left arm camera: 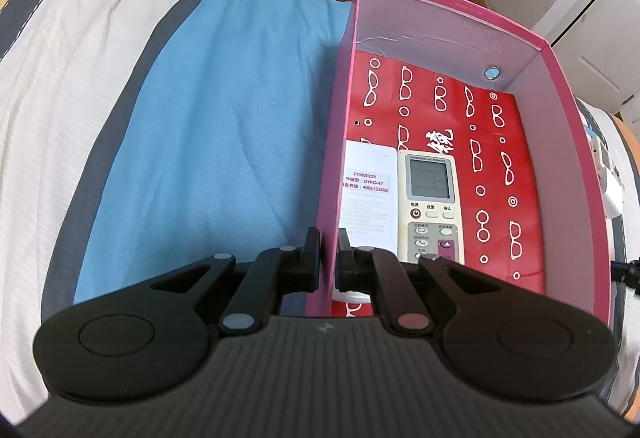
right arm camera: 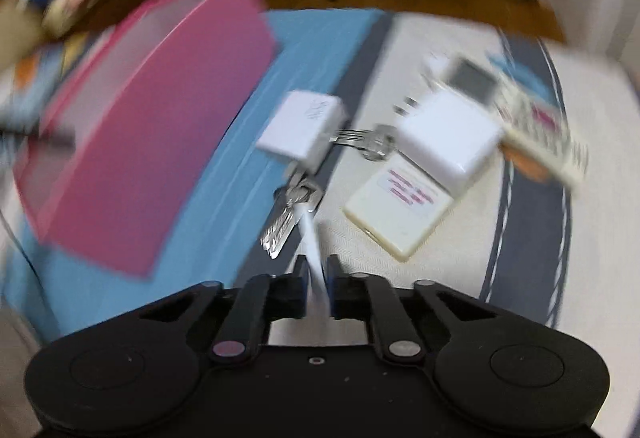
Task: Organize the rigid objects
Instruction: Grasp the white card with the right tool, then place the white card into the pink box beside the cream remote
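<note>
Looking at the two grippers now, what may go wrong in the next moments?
1. The right gripper pinches only a thin white tag attached to the keys. The view is blurred, so the tag may slip and the keys may swing or drop.
2. The left gripper clamps one thin wall of the pink box. A pull could bend the wall or tip the box, shifting the remote inside.
3. The adapters lie close to the keys and could be knocked.
</note>
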`<action>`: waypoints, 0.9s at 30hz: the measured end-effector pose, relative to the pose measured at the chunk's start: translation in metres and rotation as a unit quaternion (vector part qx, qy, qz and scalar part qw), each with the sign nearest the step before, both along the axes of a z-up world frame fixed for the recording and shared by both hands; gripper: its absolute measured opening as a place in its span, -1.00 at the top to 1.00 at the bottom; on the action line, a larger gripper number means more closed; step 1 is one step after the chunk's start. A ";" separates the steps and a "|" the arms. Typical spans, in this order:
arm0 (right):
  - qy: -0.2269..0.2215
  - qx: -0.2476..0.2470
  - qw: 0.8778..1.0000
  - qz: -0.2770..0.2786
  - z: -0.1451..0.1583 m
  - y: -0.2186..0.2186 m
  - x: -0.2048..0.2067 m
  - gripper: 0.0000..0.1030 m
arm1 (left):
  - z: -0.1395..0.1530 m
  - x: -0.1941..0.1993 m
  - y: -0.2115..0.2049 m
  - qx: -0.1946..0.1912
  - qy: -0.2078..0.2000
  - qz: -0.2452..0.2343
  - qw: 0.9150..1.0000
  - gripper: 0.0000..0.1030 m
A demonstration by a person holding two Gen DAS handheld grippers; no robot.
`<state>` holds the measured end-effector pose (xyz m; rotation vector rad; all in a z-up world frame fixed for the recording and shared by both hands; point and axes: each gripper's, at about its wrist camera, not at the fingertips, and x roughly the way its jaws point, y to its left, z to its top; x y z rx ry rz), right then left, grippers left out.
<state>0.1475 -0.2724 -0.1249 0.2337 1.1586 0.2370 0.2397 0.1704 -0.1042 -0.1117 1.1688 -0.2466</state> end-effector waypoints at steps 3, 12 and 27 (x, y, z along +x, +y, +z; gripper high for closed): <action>0.021 0.017 0.999 -0.042 -0.009 -0.015 0.003 0.83 | 0.000 0.000 0.001 0.000 0.001 0.000 1.000 0.88; -0.026 0.026 0.998 -0.043 0.028 0.000 -0.005 0.84 | 0.001 -0.001 0.000 0.002 -0.005 0.001 1.000 0.89; -0.091 0.091 0.980 0.148 0.115 0.157 0.035 0.84 | 0.000 -0.001 0.002 -0.003 -0.005 -0.001 1.000 0.88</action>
